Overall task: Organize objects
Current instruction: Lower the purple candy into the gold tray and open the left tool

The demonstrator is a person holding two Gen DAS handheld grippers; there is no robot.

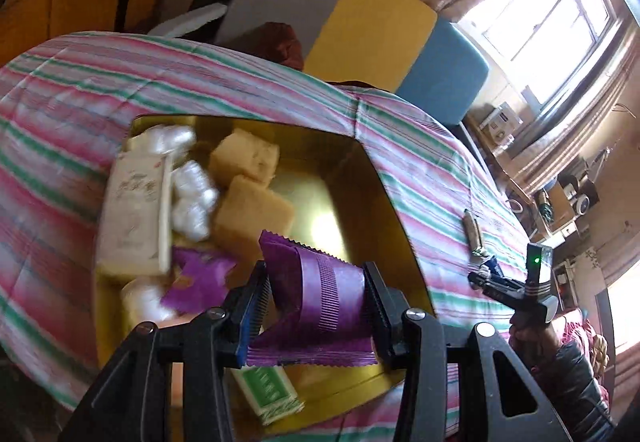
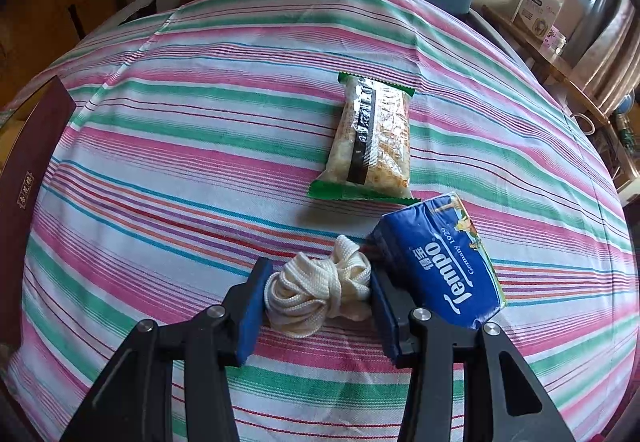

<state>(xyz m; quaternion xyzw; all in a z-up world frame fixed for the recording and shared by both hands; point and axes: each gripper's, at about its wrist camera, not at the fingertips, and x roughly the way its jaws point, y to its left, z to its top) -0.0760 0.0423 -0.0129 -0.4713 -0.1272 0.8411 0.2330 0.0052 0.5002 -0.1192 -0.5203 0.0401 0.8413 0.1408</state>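
My left gripper (image 1: 316,306) is shut on a purple snack packet (image 1: 320,302) and holds it above the gold box (image 1: 376,178). The box holds a white carton (image 1: 132,210), white wrapped sweets (image 1: 192,198), two tan cakes (image 1: 248,182), another purple packet (image 1: 196,282) and a green-and-white pack (image 1: 272,390). My right gripper (image 2: 316,294) is closed around a bundle of white cord (image 2: 316,290) that lies on the striped cloth (image 2: 180,146). A blue Tempo tissue pack (image 2: 440,262) leans against the right finger. A green-edged snack bar (image 2: 372,138) lies beyond.
The right gripper also shows in the left wrist view (image 1: 516,286), at the right of the box. A dark red box lid (image 2: 28,170) lies at the cloth's left edge. Chairs in grey, yellow and blue (image 1: 368,26) stand behind the table. A shelf with clutter (image 1: 560,198) is at the right.
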